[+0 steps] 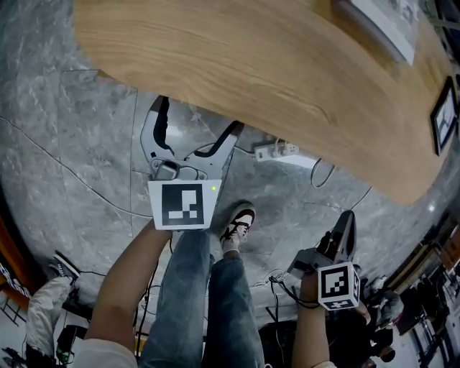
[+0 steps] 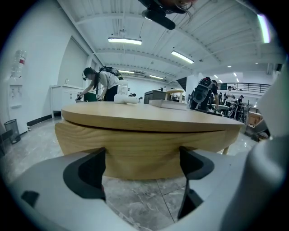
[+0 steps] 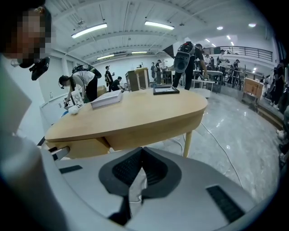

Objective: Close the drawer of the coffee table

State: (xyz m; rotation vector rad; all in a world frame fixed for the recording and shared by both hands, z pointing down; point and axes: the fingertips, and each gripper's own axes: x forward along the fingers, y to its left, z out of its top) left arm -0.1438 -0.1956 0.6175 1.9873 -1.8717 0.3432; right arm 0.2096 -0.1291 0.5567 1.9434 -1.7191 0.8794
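Observation:
The wooden coffee table fills the top of the head view. In the left gripper view its curved drawer front sits under the top, with a thin dark gap between them. My left gripper is open and points at the table's near edge, a little short of it. In its own view the left gripper has only the drawer front and floor showing between its jaws. My right gripper hangs low at the right, shut and empty. The right gripper has its pads together in its own view. From the head view the drawer is hidden beneath the top.
A white power strip and cables lie on the grey marble floor under the table's edge. The person's legs and a shoe stand between the grippers. A book and a dark frame rest on the table. Other people work in the background.

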